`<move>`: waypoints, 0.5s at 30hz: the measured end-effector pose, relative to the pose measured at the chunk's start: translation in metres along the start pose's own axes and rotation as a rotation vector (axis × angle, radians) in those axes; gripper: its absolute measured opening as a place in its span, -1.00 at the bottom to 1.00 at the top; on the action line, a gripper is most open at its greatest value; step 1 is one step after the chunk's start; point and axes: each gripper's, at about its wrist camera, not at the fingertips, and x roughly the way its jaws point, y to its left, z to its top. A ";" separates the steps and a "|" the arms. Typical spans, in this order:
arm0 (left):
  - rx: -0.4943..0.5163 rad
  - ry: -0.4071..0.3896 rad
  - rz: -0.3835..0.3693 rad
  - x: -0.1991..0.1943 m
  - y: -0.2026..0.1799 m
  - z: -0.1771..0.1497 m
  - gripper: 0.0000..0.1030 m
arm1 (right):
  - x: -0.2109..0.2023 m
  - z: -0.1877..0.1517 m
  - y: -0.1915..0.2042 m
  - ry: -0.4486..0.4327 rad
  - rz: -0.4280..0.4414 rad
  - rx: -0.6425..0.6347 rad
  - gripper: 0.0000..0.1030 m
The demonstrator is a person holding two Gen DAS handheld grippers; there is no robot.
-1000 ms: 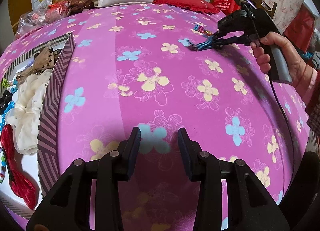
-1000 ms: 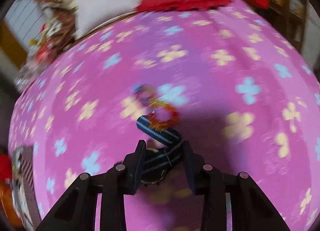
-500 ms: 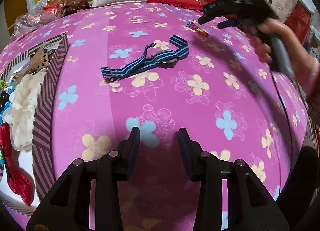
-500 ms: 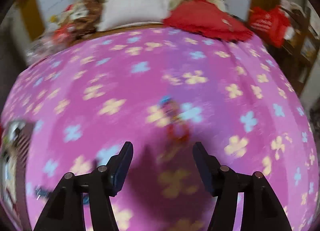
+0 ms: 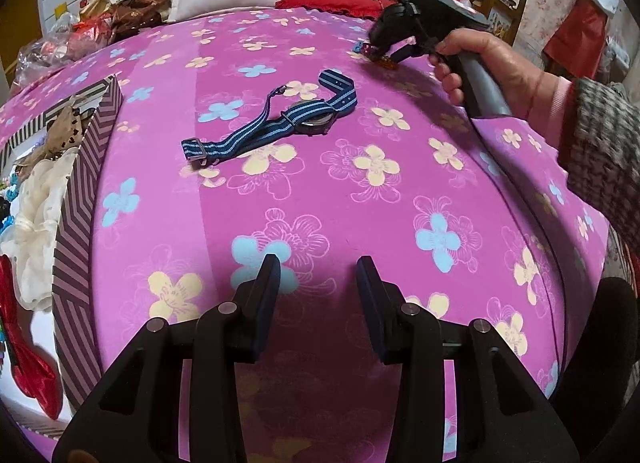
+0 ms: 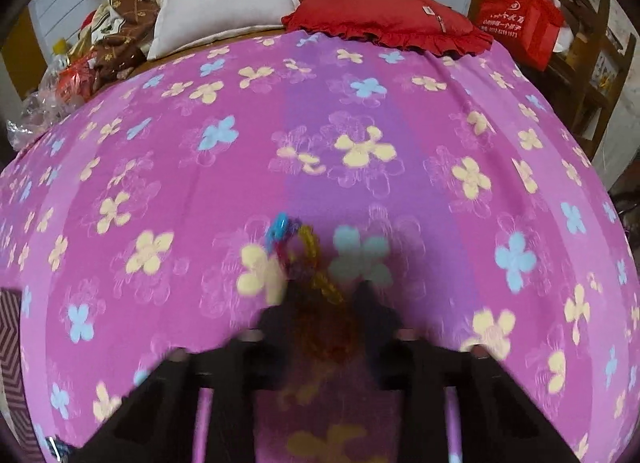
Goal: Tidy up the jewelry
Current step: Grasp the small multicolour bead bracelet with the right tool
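Left wrist view — right gripper tilted down over bead chain.

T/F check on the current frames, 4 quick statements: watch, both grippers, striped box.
1. The striped-strap watch lies loose on the bedspread. True.
2. The left gripper holds the watch. False: it is open and empty.
3. The right gripper is at the colourful chain. True.
4. The striped box sits right of the watch. False: it is on the left.
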 end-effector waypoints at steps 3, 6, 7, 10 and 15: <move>-0.003 0.004 0.007 0.000 0.000 0.000 -0.24 | -0.015 -0.026 -0.004 0.027 0.015 -0.016 -0.76; -0.008 -0.008 0.006 -0.006 0.000 0.002 -0.24 | -0.040 -0.071 -0.015 0.043 0.046 -0.010 -0.77; -0.013 -0.013 0.003 -0.008 0.001 0.003 -0.24 | -0.050 -0.089 -0.019 0.047 0.063 -0.004 -0.77; -0.025 -0.028 0.020 -0.013 0.003 0.007 -0.24 | -0.078 -0.142 -0.027 0.029 0.104 -0.003 -0.77; -0.037 -0.012 0.092 -0.015 0.006 0.028 -0.24 | -0.098 -0.187 -0.029 -0.044 0.121 0.001 -0.76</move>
